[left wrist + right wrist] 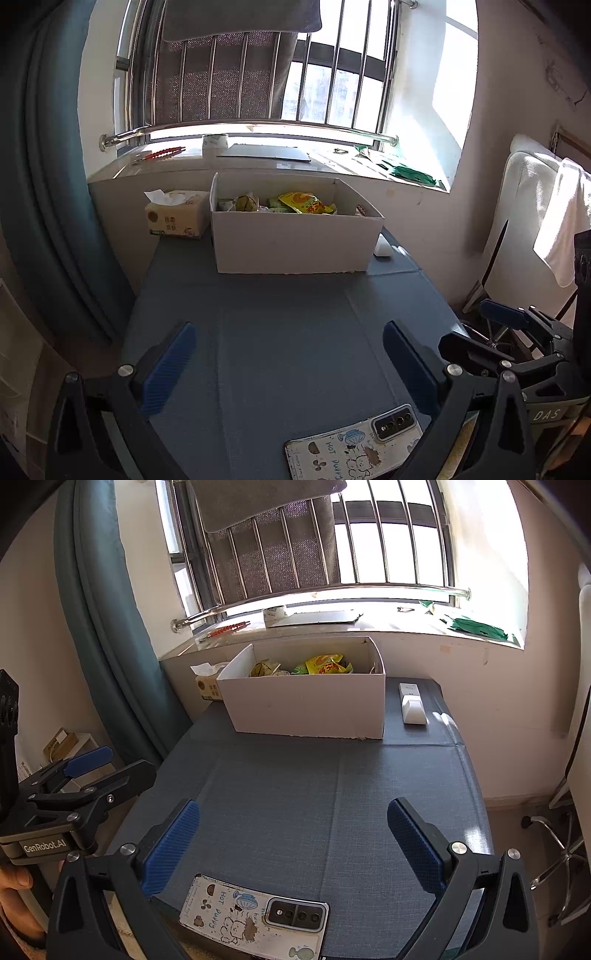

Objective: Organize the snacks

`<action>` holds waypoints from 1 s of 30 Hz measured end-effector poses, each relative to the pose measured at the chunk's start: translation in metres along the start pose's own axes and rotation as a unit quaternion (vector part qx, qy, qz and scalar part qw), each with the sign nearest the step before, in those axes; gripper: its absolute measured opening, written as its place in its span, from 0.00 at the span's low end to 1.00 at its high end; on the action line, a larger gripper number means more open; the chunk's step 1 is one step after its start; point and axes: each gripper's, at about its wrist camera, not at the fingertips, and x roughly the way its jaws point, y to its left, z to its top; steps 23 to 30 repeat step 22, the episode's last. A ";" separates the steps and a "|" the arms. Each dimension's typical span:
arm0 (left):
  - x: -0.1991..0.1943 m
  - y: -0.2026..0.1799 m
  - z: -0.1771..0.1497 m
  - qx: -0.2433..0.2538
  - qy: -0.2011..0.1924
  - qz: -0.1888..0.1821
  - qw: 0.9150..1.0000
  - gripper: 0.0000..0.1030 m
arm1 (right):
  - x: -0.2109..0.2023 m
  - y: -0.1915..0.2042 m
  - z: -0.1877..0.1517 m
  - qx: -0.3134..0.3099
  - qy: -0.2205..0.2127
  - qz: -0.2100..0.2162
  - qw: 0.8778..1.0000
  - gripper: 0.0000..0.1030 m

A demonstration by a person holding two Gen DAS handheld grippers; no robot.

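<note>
Both wrist views face the box (pixel 295 236), seemingly side-by-side.

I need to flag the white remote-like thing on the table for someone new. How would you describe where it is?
Find the open white cardboard box of snacks at the window end of the grey-blue table. Just right of the box, apart from it, lies a slim white remote control, lengthwise towards the window. It is the only object on that side; the tissue pack sits on the box's left.

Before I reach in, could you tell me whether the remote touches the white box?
Apart: the right wrist view shows blue cloth between the remote and the white box.
</note>
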 end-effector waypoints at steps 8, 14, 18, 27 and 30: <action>-0.001 -0.001 0.000 0.002 0.000 0.000 1.000 1.00 | -0.003 0.001 0.000 -0.002 -0.001 0.000 1.000 1.00; -0.001 0.000 0.000 -0.001 0.002 0.000 1.000 1.00 | -0.004 0.002 -0.001 -0.007 -0.001 0.000 1.000 1.00; -0.002 -0.001 0.000 -0.001 0.001 0.000 1.000 1.00 | -0.004 0.002 -0.002 -0.007 -0.001 0.000 1.000 1.00; -0.005 -0.001 -0.001 0.003 -0.006 0.002 1.000 1.00 | -0.005 0.003 -0.001 -0.007 -0.003 -0.001 1.000 1.00; -0.005 -0.001 -0.001 0.003 -0.006 0.002 1.000 1.00 | -0.005 0.003 -0.001 -0.007 -0.003 -0.001 1.000 1.00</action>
